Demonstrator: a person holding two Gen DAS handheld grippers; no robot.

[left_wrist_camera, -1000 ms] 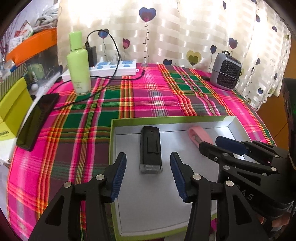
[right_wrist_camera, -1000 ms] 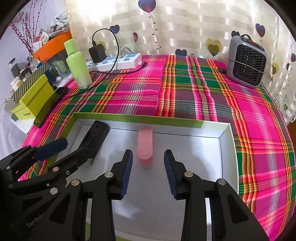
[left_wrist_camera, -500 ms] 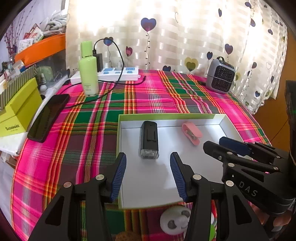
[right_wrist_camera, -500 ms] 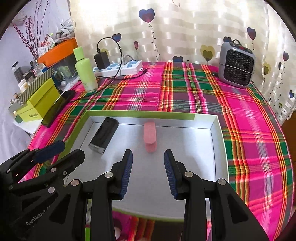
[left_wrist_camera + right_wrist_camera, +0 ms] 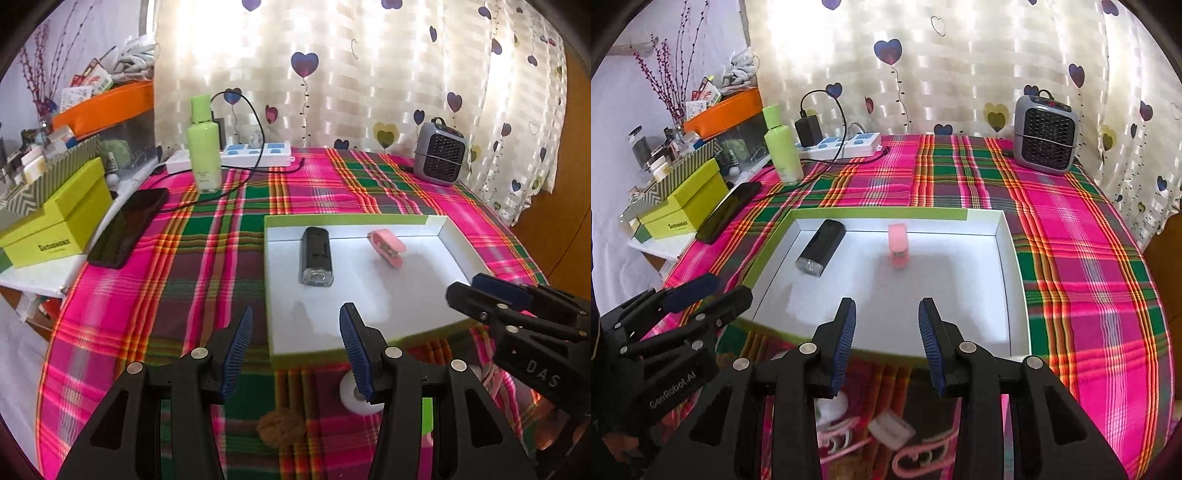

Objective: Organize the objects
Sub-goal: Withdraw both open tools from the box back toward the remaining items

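A shallow white tray with a green rim [image 5: 275, 266] [image 5: 1008, 240] lies on the plaid cloth. In it lie a black flashlight-like block [image 5: 316, 255] [image 5: 820, 248] and a pink clip [image 5: 387, 248] [image 5: 898, 245]. My left gripper [image 5: 295, 349] is open and empty over the tray's near left corner. My right gripper [image 5: 886, 341] is open and empty over the tray's near edge. Near the front edge lie a white round object [image 5: 356, 400], a brown lump [image 5: 281, 428], pink hangers [image 5: 923, 454] and a small white piece [image 5: 891, 428].
A green bottle [image 5: 204, 147], a power strip [image 5: 255, 157] with a charger and cable, and a small grey heater [image 5: 439, 153] stand at the back. A black phone [image 5: 129, 225], a yellow-green box [image 5: 59, 218] and cluttered shelves are at the left.
Both grippers have pulled back and up from inside the tray, away from the black block and the pink clip. Small objects at the table's front edge have come into view.
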